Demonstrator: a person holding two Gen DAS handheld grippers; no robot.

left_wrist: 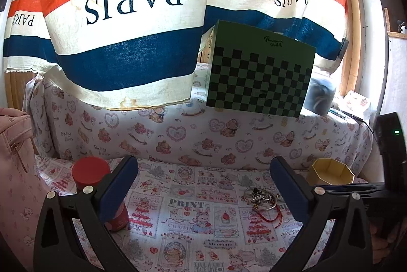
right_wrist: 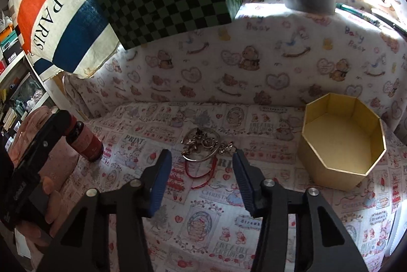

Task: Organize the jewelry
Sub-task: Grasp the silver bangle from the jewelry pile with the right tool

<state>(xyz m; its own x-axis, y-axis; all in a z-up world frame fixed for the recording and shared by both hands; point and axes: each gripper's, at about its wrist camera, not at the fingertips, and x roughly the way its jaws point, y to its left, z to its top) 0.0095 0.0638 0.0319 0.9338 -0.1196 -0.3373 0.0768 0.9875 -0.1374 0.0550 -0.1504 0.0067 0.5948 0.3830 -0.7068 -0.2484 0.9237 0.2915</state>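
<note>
- Your right hand-held gripper [right_wrist: 201,165] has its jaws apart and holds nothing; it hovers just short of the jewelry pile [right_wrist: 203,145], which sits ahead between the two blue pads [right_wrist: 160,180].
- Your left hand-held gripper [left_wrist: 203,178] is also spread wide and empty, with the jewelry pile [left_wrist: 262,198] lying near its right finger.
- The pile is a tangle of metal chains and charms with a silver bangle [right_wrist: 201,157] and a red cord bracelet [right_wrist: 201,170] at its near edge; it rests on the surface, on a printed cloth [right_wrist: 203,221].
- To the right of the pile, set apart from it, stands an open gold octagonal box [right_wrist: 340,145].
- To the left stands a red-capped bottle [left_wrist: 101,195], upright, touching nothing in the pile.
- Behind, a green checkered box [left_wrist: 259,71] sits on the raised ledge, beside a hanging "PARIS" cloth [left_wrist: 127,25].
</note>
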